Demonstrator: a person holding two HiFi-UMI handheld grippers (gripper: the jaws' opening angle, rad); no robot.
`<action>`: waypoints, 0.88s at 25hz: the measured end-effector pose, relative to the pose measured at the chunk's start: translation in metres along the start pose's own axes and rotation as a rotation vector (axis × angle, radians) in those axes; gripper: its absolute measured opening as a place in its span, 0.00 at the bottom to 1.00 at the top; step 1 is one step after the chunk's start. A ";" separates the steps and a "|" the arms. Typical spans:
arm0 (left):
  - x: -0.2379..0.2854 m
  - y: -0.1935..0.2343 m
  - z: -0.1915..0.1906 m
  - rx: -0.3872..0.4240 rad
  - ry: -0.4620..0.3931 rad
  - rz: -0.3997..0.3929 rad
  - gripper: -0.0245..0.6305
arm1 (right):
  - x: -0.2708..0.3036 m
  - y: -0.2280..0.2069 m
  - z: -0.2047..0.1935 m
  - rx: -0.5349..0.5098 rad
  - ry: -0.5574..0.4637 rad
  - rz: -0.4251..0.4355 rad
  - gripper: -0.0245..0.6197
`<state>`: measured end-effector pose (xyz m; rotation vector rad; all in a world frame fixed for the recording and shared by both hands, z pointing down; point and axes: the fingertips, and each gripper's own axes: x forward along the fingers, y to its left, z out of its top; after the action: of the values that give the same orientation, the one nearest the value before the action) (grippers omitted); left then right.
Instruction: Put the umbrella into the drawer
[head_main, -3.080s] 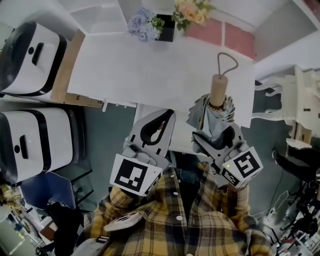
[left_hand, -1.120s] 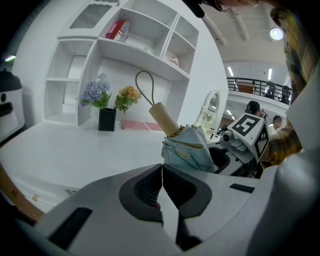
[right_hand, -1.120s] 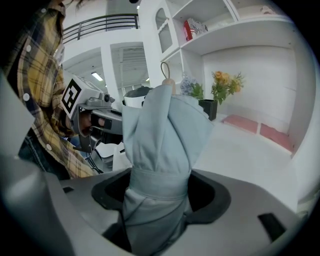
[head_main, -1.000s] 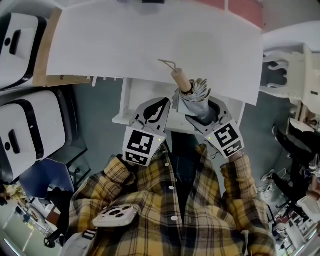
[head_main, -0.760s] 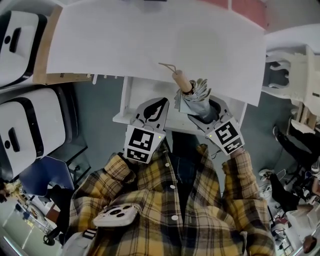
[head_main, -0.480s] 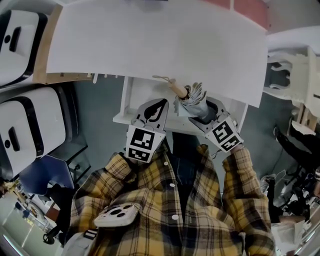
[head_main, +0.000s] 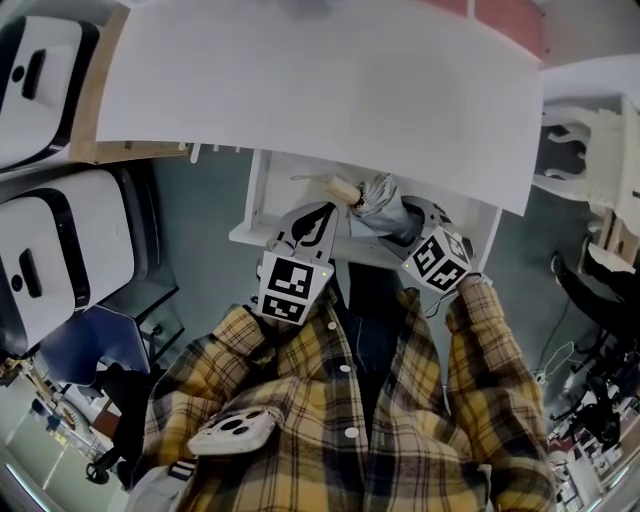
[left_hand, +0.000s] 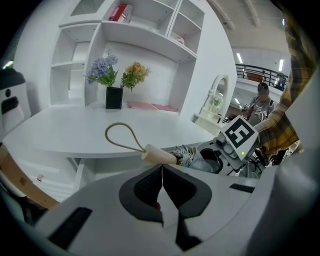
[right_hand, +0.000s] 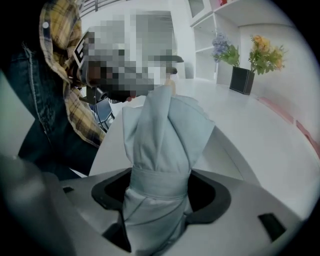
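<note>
The right gripper (right_hand: 160, 189) is pinching the folded grey umbrella (right_hand: 162, 125) around its strapped waist, both jaws pressing into the fabric. The left gripper (left_hand: 162, 176) is idling with its jaws pressed together on nothing, at about 8 o'clock of the umbrella in the head view. There the right gripper (head_main: 398, 215) is reaching in from 4 o'clock. The umbrella (head_main: 380, 193) is lying nearly level, its wooden handle (head_main: 345, 190) and cord loop (head_main: 308, 179) pointing toward 9 o'clock over the open drawer (head_main: 257, 200). The drawer is jutting out from under the white table (head_main: 300, 80) at 12 o'clock.

Seconds earlier the handle was standing toward 12 o'clock above the tabletop; it has been tipping over and sinking below the table edge since. By my reading, the carry is almost over, with only setting down and letting go remaining.

Fabric and grippers are hiding the drawer's floor, so I cannot tell whether the umbrella is touching it. In the right gripper view, blurring is covering the handle end.
</note>
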<state>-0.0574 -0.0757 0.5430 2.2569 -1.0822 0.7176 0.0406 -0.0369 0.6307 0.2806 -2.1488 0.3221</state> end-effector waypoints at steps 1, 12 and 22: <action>0.001 -0.001 -0.002 -0.001 0.003 -0.001 0.07 | 0.003 0.001 -0.002 -0.001 0.006 0.006 0.55; 0.007 -0.008 -0.009 0.001 0.019 -0.007 0.07 | 0.027 0.002 -0.024 0.033 0.070 0.040 0.55; 0.018 -0.019 -0.006 0.006 0.017 -0.019 0.07 | 0.040 0.001 -0.023 0.059 0.110 0.074 0.55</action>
<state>-0.0338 -0.0712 0.5545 2.2594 -1.0499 0.7324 0.0359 -0.0316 0.6769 0.2120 -2.0465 0.4342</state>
